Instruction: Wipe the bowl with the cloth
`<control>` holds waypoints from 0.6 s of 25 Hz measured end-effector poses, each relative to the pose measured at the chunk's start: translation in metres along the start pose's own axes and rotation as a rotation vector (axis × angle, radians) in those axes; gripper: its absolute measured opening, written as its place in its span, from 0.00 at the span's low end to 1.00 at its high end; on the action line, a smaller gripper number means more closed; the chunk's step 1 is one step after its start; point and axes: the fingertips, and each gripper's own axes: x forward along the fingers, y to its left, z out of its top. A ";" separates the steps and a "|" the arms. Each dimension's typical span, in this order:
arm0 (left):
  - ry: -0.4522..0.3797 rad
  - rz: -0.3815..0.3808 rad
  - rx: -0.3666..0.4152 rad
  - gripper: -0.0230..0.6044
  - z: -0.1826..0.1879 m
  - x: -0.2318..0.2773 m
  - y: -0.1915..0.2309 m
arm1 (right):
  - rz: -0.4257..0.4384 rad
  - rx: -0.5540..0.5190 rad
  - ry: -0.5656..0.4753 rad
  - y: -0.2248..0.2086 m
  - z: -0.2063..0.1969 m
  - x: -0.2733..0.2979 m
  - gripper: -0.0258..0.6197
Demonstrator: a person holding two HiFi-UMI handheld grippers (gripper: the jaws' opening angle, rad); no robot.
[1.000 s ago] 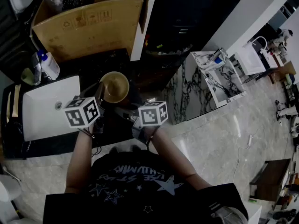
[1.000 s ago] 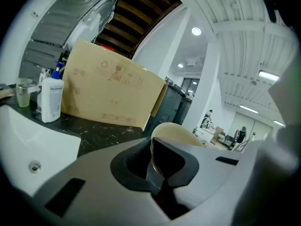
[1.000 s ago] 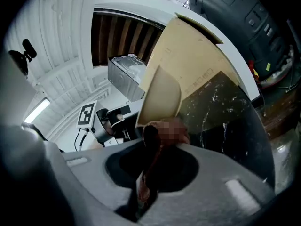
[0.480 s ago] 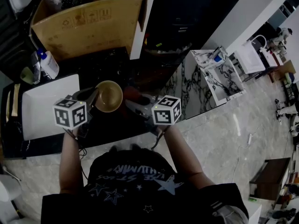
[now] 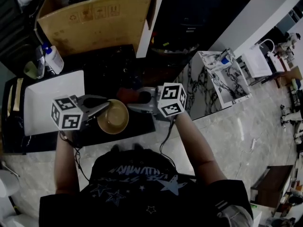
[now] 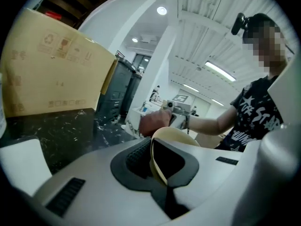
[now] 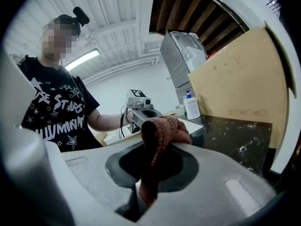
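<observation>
A tan bowl hangs over the front edge of the dark counter, tilted, its hollow facing up at the head camera. My left gripper comes in from the left and is shut on the bowl's rim. My right gripper comes in from the right, shut on a bunched reddish-brown cloth. In the right gripper view the cloth bulges out above the jaws. The cloth sits just beyond the bowl's far rim; I cannot tell whether they touch.
A large cardboard box stands at the back of the counter. A white sink lies at the left, with a pump bottle behind it. A white marbled cabinet stands at the right. Pale marble floor lies below.
The bowl has come toward me and down with the left gripper, which moved left. The right gripper swung out to the right and now points left at the bowl, cloth still held.
</observation>
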 end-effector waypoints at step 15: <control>-0.423 -0.191 -0.126 0.07 0.079 -0.033 -0.023 | 0.247 0.050 -0.278 0.038 0.038 0.041 0.11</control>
